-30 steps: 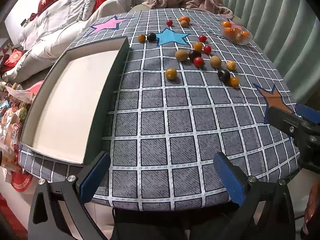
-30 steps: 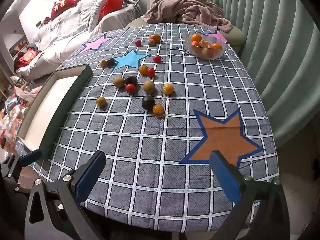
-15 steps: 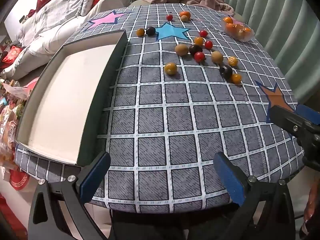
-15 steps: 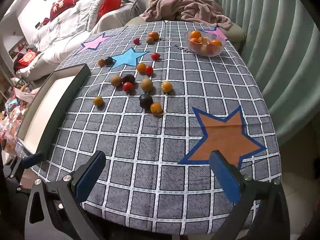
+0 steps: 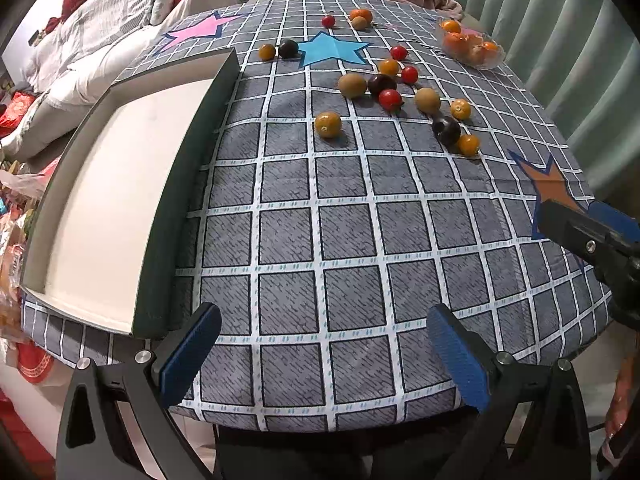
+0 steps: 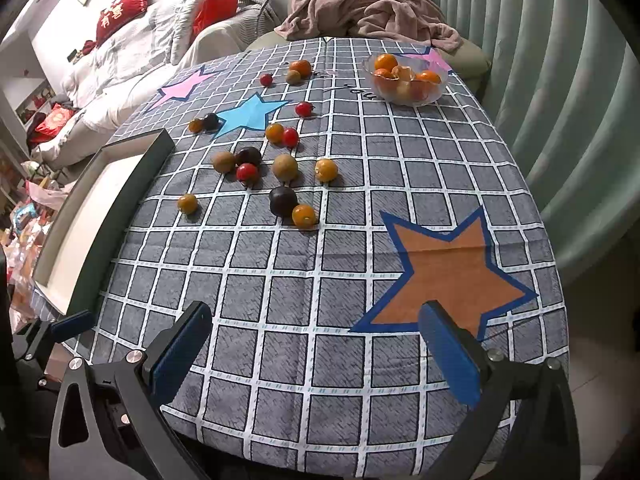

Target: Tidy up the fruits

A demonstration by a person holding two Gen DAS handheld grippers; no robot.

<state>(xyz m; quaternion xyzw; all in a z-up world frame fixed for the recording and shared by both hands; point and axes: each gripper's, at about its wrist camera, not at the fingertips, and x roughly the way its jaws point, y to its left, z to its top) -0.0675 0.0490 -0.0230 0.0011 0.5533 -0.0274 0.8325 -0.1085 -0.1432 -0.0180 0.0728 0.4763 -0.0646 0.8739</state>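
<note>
Both grippers hang at the near table edge, empty: the left gripper and right gripper each spread wide, ready for a round fruit. The loose fruits sit scattered mid-table, well beyond them. The tray waits empty alongside, likely their destination.

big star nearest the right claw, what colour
Orange with a blue outline; the right wrist view shows it best.
</note>
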